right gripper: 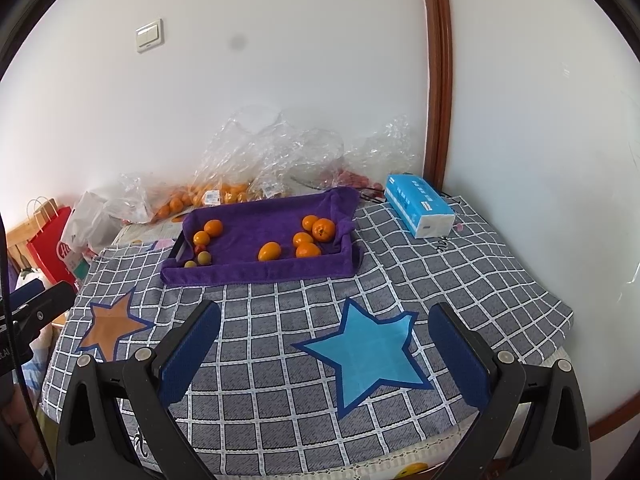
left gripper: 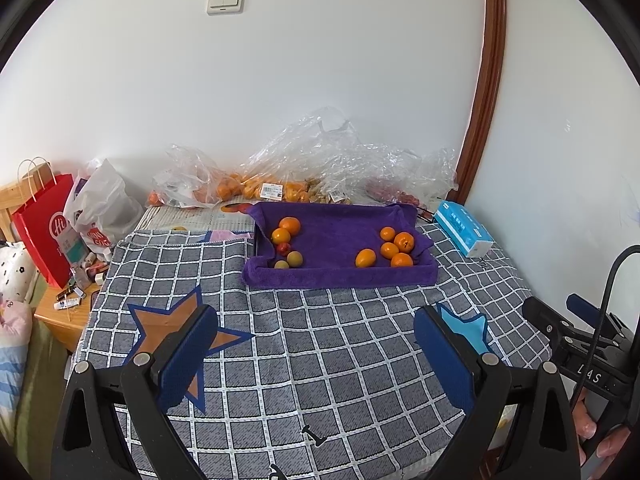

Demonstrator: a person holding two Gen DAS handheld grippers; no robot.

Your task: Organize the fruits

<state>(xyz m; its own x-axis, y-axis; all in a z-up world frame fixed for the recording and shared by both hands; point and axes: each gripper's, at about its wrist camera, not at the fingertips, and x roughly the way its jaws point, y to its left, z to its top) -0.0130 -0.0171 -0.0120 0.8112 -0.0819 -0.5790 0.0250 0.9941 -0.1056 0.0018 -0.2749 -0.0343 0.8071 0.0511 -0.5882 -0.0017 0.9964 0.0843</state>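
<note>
1. Left wrist view: left tongs (left gripper: 314, 344) apart, empty, held back over the table (left gripper: 360, 360), probably staging a reach. Fruits sit in the purple-towel tray (left gripper: 340, 276): mixed group (left gripper: 287, 242) left, oranges (left gripper: 394, 249) right. Only here: bedside clutter, red bag (left gripper: 44, 220).
2. Right wrist view: right tongs (right gripper: 324, 344) apart, empty. Clearer here: tissue pack (right gripper: 420, 210), blue star (right gripper: 370, 354).

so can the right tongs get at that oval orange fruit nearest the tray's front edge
Probably yes. The right tongs are open and empty, and only bare checked cloth lies between them and the oval orange fruit, which sits apart from the others behind the purple-lined tray's low front wall.
</note>
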